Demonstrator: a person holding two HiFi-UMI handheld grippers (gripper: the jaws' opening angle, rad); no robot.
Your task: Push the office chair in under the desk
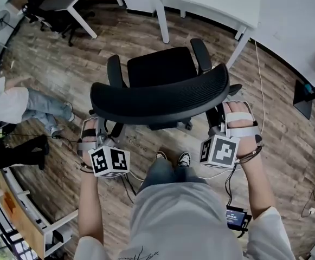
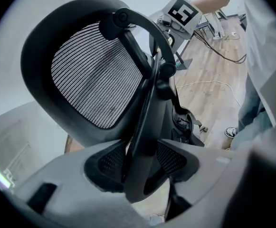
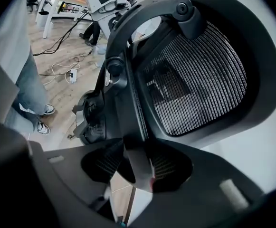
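A black mesh-back office chair (image 1: 162, 93) stands on the wood floor, its seat facing the white desk (image 1: 211, 4) at the top of the head view. I stand behind its backrest. My left gripper (image 1: 94, 128) sits at the backrest's left end and my right gripper (image 1: 230, 115) at its right end. In the left gripper view the left gripper (image 2: 140, 163) is shut on a black strut of the chair's back frame (image 2: 149, 94), which fills the gap between the pads. In the right gripper view the right gripper (image 3: 137, 163) is shut on the back frame (image 3: 128, 94) the same way.
A second desk with a dark chair (image 1: 54, 15) stands at the far left. A seated person (image 1: 16, 102) is at the left. Cables (image 1: 257, 75) run over the floor by the white desk's right leg. My own feet (image 1: 171, 158) stand just behind the chair.
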